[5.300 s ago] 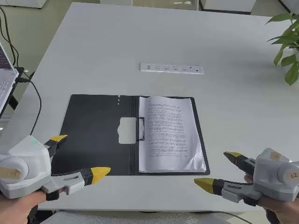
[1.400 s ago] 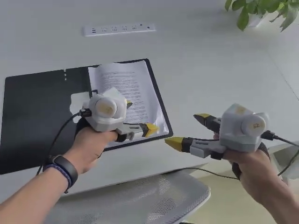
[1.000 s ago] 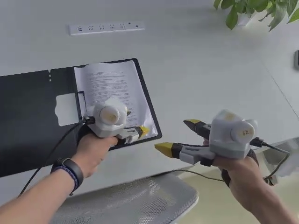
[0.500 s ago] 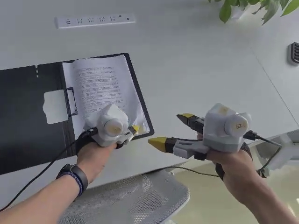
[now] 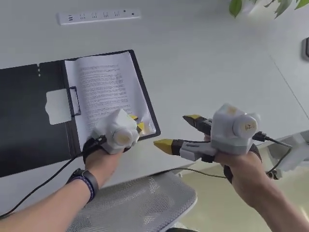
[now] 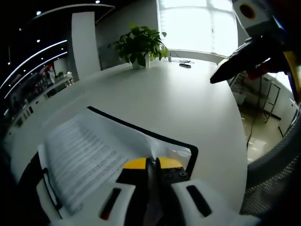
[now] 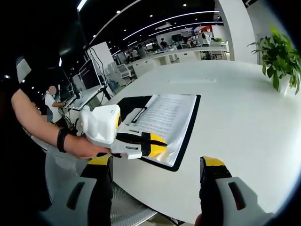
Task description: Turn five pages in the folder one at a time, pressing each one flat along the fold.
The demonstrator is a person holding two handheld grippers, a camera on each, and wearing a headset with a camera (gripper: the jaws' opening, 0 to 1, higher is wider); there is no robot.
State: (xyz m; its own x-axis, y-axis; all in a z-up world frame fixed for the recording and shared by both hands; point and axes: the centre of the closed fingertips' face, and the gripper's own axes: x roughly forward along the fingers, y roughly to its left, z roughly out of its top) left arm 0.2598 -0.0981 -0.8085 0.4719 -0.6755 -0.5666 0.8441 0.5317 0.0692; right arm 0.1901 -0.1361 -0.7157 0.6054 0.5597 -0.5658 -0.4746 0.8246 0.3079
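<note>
Looking at a black folder (image 5: 29,130) lying open and flat on the white desk (image 5: 203,63), close to the front edge, with a stack of printed pages (image 5: 104,87) on its right half. Got the left hand-held gripper (image 5: 136,124) down at the front right corner of that stack, jaws pinched together on the corner of the top page (image 6: 80,155), with that corner curled up a little. Holding the right hand-held gripper (image 5: 177,130) up at the desk's front edge, just right of the folder, jaws spread wide with nothing between them, tips aimed toward the left one. Mesh chair (image 5: 140,203) tucked below the front edge. Also spotting a power strip (image 5: 99,15) further back on the desk and a leafy plant (image 5: 237,6) toward the far right.
</note>
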